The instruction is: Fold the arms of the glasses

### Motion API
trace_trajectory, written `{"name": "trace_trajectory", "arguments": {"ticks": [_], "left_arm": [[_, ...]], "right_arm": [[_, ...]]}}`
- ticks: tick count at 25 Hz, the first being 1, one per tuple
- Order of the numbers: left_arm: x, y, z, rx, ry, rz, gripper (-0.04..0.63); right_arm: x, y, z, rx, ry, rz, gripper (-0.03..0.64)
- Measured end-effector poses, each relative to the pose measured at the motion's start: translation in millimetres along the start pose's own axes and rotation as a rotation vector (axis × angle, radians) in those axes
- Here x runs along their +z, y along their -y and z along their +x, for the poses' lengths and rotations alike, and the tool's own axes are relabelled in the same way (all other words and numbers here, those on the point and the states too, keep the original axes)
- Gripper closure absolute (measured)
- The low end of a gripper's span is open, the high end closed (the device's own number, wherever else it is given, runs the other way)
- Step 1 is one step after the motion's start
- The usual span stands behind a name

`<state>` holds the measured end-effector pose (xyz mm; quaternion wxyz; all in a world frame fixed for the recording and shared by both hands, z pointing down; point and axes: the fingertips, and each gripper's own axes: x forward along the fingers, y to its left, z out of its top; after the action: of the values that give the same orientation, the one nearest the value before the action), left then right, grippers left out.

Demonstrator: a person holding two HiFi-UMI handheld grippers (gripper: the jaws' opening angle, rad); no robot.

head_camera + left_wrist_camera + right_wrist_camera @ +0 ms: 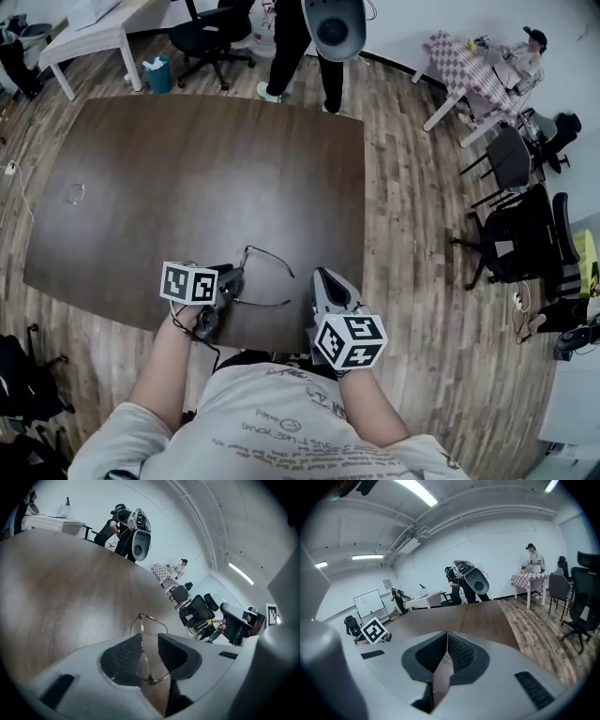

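A dark brown, wood-grained table (pixel 187 169) with rounded corners stands on a pale plank floor (pixel 412 206). At the table's near edge, just in from the rim, lie thin wire-rimmed glasses (pixel 262 277). Their front faces the table's left side; both slim arms stretch open towards its right side.

The left gripper (pixel 228 284), a smooth grey shell carrying a cube (pixel 189 283) of black-and-white square markers, reaches over the near edge of the table. Its jaws are closed onto the front of the glasses (pixel 145 648): the metal rim runs down one dark, cross-hatched pad (pixel 125 652) and curves across to the other.

The right gripper (pixel 319 278), with its own marker cube (pixel 350 340), also sits at the table's near edge, just beside the arm tips and apart from them. Its ribbed jaws meet at the tips, with nothing between them (pixel 446 644).
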<state>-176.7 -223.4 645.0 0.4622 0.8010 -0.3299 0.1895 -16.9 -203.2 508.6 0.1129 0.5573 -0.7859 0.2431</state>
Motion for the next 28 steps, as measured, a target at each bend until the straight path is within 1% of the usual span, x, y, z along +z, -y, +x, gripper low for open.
{"name": "trace_trajectory", "arguments": {"ticks": [5,11,15,16,18,20,24,28], "left_arm": [[-4.5,-11.9,19.9,0.02,-0.063,-0.015,0.488],[-4.9,-29.0,34.1,0.08,-0.145,-0.012,0.488],[-22.7,-28.2,41.3,0.09,-0.193,-0.045,0.488],[-22.2,-28.1,41.9,0.093,-0.192,-0.054,0.493],[-18.2,-27.6,42.6,0.109,-0.185,-0.059,0.526],[-15.4,-27.0,42.8,0.126,-0.185,-0.042,0.546],[-13.1,-23.6,37.7,0.127,-0.171,-0.013,0.549],[-7.6,-13.3,29.1,0.138,-0.132,0.043,0.549]], "right_arm": [[-1.7,13.6,-7.3,-0.05,-0.001,0.01,0.6],[1.3,22.6,-5.9,-0.085,0.0,0.01,0.6],[-3.7,25.8,-11.2,-0.092,-0.009,0.008,0.6],[-3.0,26.3,-10.7,-0.089,-0.006,0.006,0.6],[-0.2,28.2,-8.8,-0.083,-0.001,0.003,0.6],[2.1,29.3,-6.9,-0.078,-0.001,0.001,0.6],[2.9,25.8,-2.5,-0.063,-0.009,-0.008,0.6],[4.4,24.0,-1.8,-0.044,-0.009,-0.015,0.6]]}}
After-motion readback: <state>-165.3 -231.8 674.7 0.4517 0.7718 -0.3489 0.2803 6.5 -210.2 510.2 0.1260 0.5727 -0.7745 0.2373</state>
